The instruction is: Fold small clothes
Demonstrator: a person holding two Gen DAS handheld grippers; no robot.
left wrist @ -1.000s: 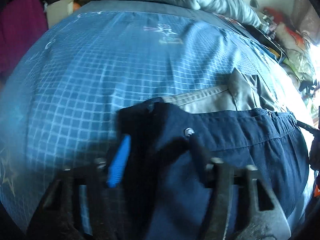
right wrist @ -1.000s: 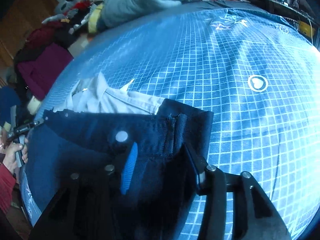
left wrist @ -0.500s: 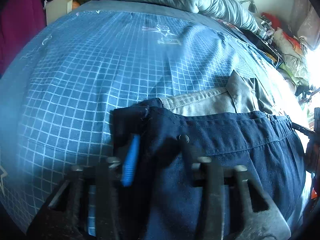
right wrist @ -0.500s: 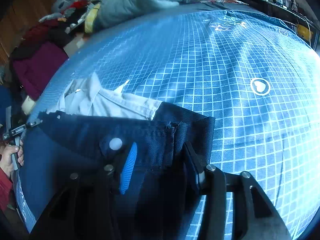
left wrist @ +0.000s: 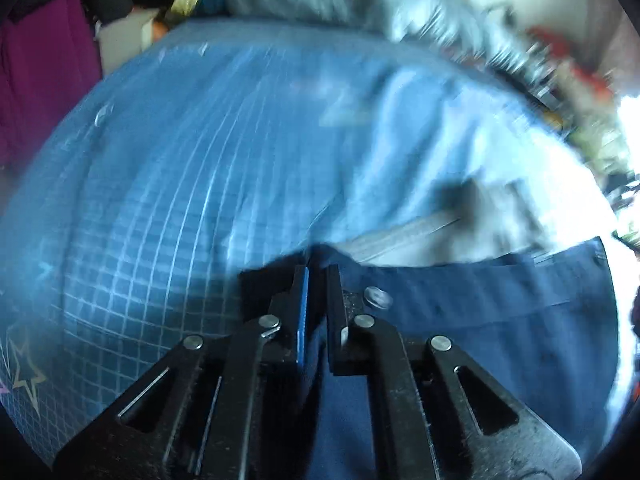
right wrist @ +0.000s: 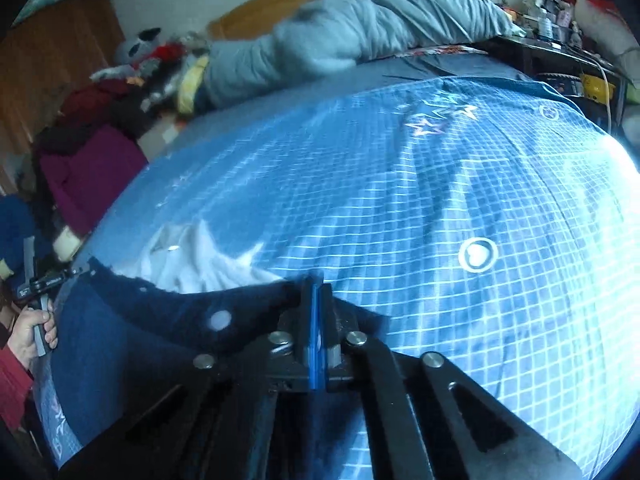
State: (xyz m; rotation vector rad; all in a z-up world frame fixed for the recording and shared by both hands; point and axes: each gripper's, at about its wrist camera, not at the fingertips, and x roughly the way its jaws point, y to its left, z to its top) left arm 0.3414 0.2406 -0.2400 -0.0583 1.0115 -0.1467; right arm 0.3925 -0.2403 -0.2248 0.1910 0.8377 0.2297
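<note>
Dark navy shorts lie on a blue checked bed sheet, waistband away from me. My left gripper is shut on the left corner of the waistband. My right gripper is shut on the right corner of the shorts, and the waistband sags between the two. A white and grey garment lies on the sheet just beyond the waistband; it also shows in the left wrist view. The left wrist view is blurred by motion.
A grey duvet is piled at the head of the bed. A purple heap of clothes sits left of the bed, a cluttered desk to the right. The sheet stretches wide ahead.
Both grippers were open around the waistband corners and have closed on them. Both have lifted the waistband a little, and the left wrist view now blurs with motion.
</note>
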